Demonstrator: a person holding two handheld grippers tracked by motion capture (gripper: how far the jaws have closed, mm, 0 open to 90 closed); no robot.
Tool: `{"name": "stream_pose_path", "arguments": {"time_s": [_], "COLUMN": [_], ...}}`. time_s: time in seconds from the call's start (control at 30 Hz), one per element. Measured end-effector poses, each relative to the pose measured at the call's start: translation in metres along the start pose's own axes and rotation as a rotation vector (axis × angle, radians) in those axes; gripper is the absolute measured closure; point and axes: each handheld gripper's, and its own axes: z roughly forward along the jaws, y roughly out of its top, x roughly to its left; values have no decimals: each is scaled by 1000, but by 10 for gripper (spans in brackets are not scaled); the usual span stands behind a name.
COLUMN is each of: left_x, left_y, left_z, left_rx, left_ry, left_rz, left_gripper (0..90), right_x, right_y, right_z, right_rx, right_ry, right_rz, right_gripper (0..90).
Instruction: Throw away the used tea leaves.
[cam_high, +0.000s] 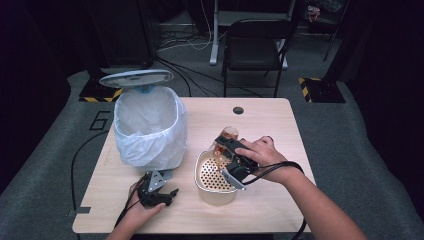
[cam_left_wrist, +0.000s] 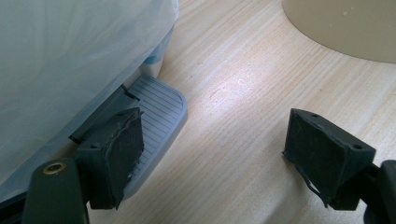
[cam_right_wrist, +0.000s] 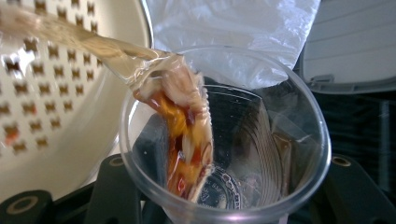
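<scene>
A clear plastic cup (cam_high: 228, 134) is tipped over a cream strainer bowl (cam_high: 216, 196), and my right gripper (cam_high: 226, 145) is shut on it. In the right gripper view the cup (cam_right_wrist: 261, 140) sits between the two jaws of my right gripper (cam_right_wrist: 233, 191). Brownish liquid with orange and pale food scraps (cam_right_wrist: 187, 140) streams over its rim toward the perforated strainer (cam_right_wrist: 56, 93). My left gripper (cam_high: 170, 195) rests on the table beside the bin's pedal (cam_left_wrist: 156, 109). This left gripper (cam_left_wrist: 215, 149) is open with bare wood between its jaws.
A bin with a white liner (cam_high: 150, 130) stands at the table's left, its lid (cam_high: 136, 77) raised behind it. A black chair (cam_high: 255, 45) stands beyond the table's far edge. The cream bowl (cam_left_wrist: 345, 28) lies just ahead of the left gripper.
</scene>
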Motion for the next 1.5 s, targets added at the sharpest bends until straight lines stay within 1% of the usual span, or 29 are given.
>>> {"name": "stream_pose_path", "arguments": {"time_s": [0.1, 0.13, 0.17, 0.23, 0.27, 0.3, 0.33, 0.37, 0.4, 0.43, 0.47, 0.5, 0.53, 0.57, 0.63, 0.83, 0.93, 1.03, 1.13, 1.27, 1.5], "left_x": [0, 0, 0, 0, 1, 1, 0, 0, 0, 0, 0, 0, 0, 0, 0, 0, 0, 0, 0, 0, 0], "left_y": [0, 0, 0, 0, 0, 0, 0, 0, 0, 0, 0, 0, 0, 0, 0, 0, 0, 0, 0, 0, 0], "left_z": [0, 0, 0, 0, 0, 0, 0, 0, 0, 0, 0, 0, 0, 0, 0, 0, 0, 0, 0, 0, 0], "left_rx": [0, 0, 1, 1, 2, 2, 0, 0, 1, 1, 1, 0, 1, 0, 0, 0, 1, 1, 1, 1, 1], "left_ry": [0, 0, 0, 0, 2, 5, 3, 0, 1, 0, 0, 0, 0, 0, 0, 0, 0, 0, 0, 1, 0], "left_rz": [0, 1, 0, 2, 14, 11, 4, 3, 0, 1, 1, 1, 1, 0, 1, 1, 0, 2, 1, 1, 1], "left_gripper": [194, 194, 194, 194, 193, 194, 194, 194, 194, 194, 194, 194, 194, 194, 194, 194, 194, 194, 194, 194, 194], "right_x": [4, 5, 6, 8, 9, 10, 11, 14, 19, 24, 22, 23, 22, 24, 24, 22, 22, 23, 23, 24, 25], "right_y": [3, 4, 5, 8, 9, 10, 11, 12, 13, 12, 15, 17, 17, 17, 18, 20, 21, 22, 22, 20, 18], "right_z": [0, 0, -1, -1, 0, 0, 0, -1, 0, -1, 0, -1, -1, -1, -2, -4, -3, -4, -4, -4, -5], "right_rx": [28, 38, 42, 59, 54, 66, 78, 87, 99, 113, 101, 106, 105, 112, 112, 106, 102, 98, 92, 93, 96], "right_ry": [-25, -46, -63, -99, -112, -123, -137, -115, -144, -180, -204, -222, -193, -195, -203, -221, -209, -213, -219, -215, -213], "right_rz": [-86, -130, -147, -210, -231, -273, -302, -334, -326, -305, -388, -408, -463, -460, -506, -506, -515, -513, -490, -475, -471], "right_gripper": [458, 458, 458, 461, 461, 461, 461, 462, 462, 461, 461, 461, 462, 462, 465, 476, 483, 486, 487, 487, 491]}}
